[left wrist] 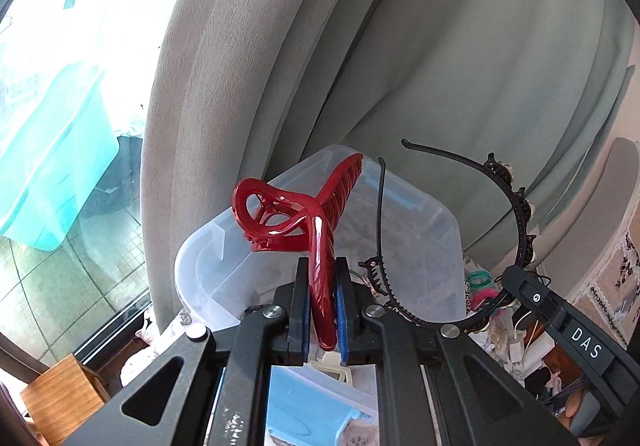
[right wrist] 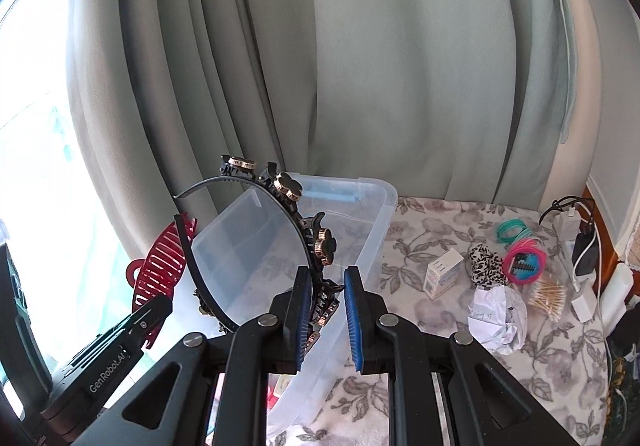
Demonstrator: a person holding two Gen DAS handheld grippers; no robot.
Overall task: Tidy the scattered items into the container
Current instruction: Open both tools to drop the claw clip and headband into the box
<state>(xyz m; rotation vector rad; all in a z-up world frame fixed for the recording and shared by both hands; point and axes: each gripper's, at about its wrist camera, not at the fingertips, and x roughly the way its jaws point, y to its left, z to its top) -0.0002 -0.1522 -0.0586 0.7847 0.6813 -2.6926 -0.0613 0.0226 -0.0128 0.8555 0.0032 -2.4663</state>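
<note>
My left gripper [left wrist: 322, 278] is shut on a dark red claw hair clip [left wrist: 296, 210] and holds it above the near rim of a clear plastic bin [left wrist: 424, 206]. The clip also shows at the left of the right wrist view [right wrist: 160, 270]. My right gripper [right wrist: 327, 286] is partly open over the bin [right wrist: 360, 206]. A black headband with gold flower clips [right wrist: 296, 222] rests against its left pad and hangs over the bin; whether it is pinched is unclear. The headband shows in the left wrist view [left wrist: 516, 206] too.
On the floral cloth [right wrist: 432, 222] right of the bin lie a small white box [right wrist: 440, 272], a leopard scrunchie [right wrist: 486, 264], green [right wrist: 512, 230] and pink hair ties [right wrist: 524, 258], crumpled paper [right wrist: 498, 314] and cotton swabs [right wrist: 548, 294]. Chargers and cables [right wrist: 580, 246] sit far right. Grey curtains [right wrist: 360, 66] hang behind.
</note>
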